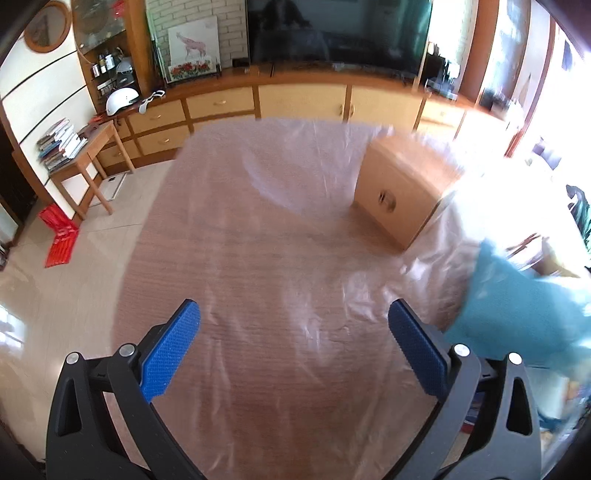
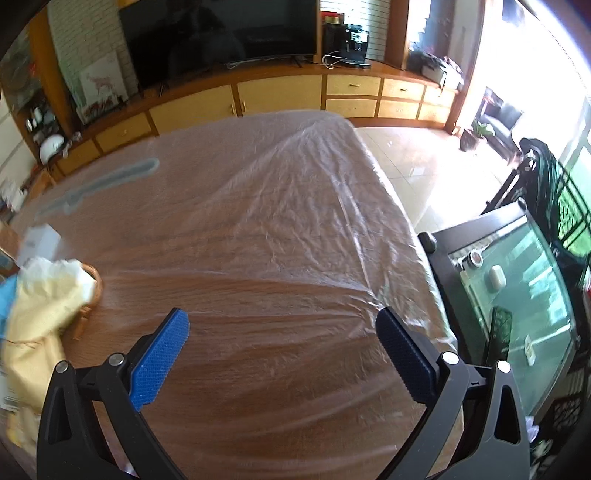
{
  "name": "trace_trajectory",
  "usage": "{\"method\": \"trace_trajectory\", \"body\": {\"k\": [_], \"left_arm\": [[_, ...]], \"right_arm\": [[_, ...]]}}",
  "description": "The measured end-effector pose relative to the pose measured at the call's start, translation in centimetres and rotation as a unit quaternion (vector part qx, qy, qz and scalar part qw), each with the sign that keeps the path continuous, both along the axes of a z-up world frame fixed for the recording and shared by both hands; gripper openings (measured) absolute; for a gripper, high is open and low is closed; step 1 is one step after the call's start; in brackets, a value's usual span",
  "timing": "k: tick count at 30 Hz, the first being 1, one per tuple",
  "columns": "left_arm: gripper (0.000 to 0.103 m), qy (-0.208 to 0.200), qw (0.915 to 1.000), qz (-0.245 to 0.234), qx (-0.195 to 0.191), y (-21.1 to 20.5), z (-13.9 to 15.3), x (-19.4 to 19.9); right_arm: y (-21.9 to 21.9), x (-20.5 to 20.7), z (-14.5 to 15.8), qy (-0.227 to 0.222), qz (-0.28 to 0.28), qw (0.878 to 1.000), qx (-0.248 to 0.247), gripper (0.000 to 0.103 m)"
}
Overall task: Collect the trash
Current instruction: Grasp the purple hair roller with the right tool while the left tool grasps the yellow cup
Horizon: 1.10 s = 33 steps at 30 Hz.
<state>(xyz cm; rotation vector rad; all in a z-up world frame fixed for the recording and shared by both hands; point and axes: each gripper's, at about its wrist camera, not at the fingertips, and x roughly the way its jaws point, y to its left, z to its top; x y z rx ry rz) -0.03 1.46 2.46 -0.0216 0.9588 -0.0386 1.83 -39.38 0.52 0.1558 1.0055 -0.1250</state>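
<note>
1. Left gripper (image 1: pixel 293 321): jaws spread wide, nothing between the 2 blue pads (image 1: pixel 170 350), hovering above the table (image 1: pixel 236 258).
2. Right gripper (image 2: pixel 282 328): jaws also wide apart, empty, above the near part of the same table (image 2: pixel 258 350).
3. Table: wood-grain top under a wrinkled clear plastic sheet (image 2: pixel 295 192); sheet bunches into a ridge toward the far right corner.
4. Trash, left wrist view: blurred light-blue bag (image 1: pixel 517 314) at the right edge, just beside the left gripper's right finger; can't tell if touching.
5. Trash, right wrist view: crumpled yellow plastic bag (image 2: pixel 40 314) at the near left edge, lying against a small wicker basket (image 2: pixel 94 284); white box (image 2: pixel 38 240) just behind it.
6. Wooden box (image 1: pixel 399 192) with a metal pull sits on the table, far right in the left wrist view.
7. Background: TV (image 1: pixel 332 29) on a long wooden cabinet (image 1: pixel 303 99); white helmet (image 1: pixel 122 99) far left; glass-top side table (image 2: pixel 524 295) right of the table.
</note>
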Motion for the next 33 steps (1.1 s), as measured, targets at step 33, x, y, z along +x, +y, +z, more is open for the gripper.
{"method": "trace_trajectory", "body": {"k": [33], "left_arm": [[0.066, 0.008, 0.9748, -0.221, 0.029, -12.6, -0.3, -14.2]], "right_arm": [[12.1, -10.9, -0.4, 0.049, 0.035, 0.997, 0.054, 0.071]]}}
